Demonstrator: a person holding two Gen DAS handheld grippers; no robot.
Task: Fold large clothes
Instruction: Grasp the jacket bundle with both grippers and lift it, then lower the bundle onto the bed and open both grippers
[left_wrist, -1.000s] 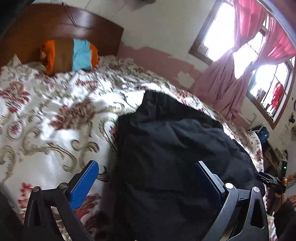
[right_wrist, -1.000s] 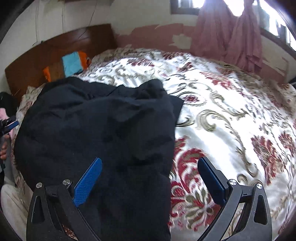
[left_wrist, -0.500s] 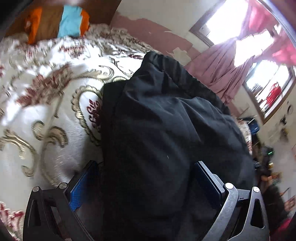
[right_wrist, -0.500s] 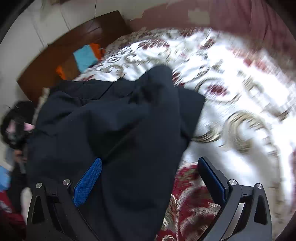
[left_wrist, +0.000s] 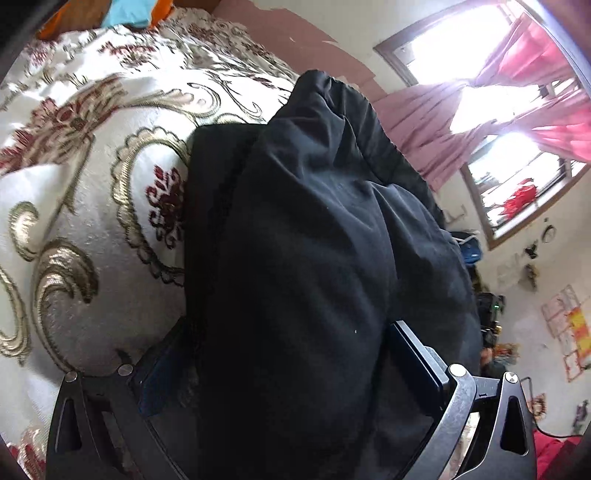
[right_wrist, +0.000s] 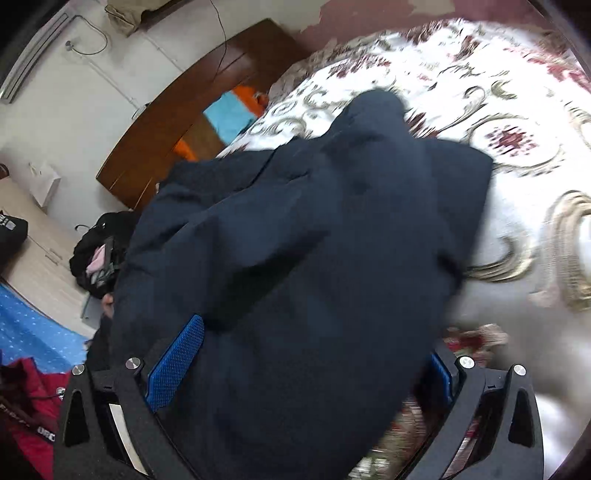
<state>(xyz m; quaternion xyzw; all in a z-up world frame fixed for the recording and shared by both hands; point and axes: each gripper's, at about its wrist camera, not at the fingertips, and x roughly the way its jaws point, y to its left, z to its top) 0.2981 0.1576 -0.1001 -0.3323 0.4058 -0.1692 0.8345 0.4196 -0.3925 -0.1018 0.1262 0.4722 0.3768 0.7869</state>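
A large dark navy garment lies rumpled on the flowered bed cover. My left gripper is open and pushed low against the garment's near edge; cloth bulges between its wide-apart fingers and covers most of the left pad. In the right wrist view the same garment fills the middle. My right gripper is open too, straddling the near hem, with its right pad partly hidden by cloth.
A striped orange and blue pillow leans on the wooden headboard. Pink curtains hang by bright windows. Beside the bed sit a black bag, a blue mat and a red garment.
Both grippers have dropped and moved forward onto the garment's near edge. Cloth now sits between both pairs of fingers, which stay wide apart.
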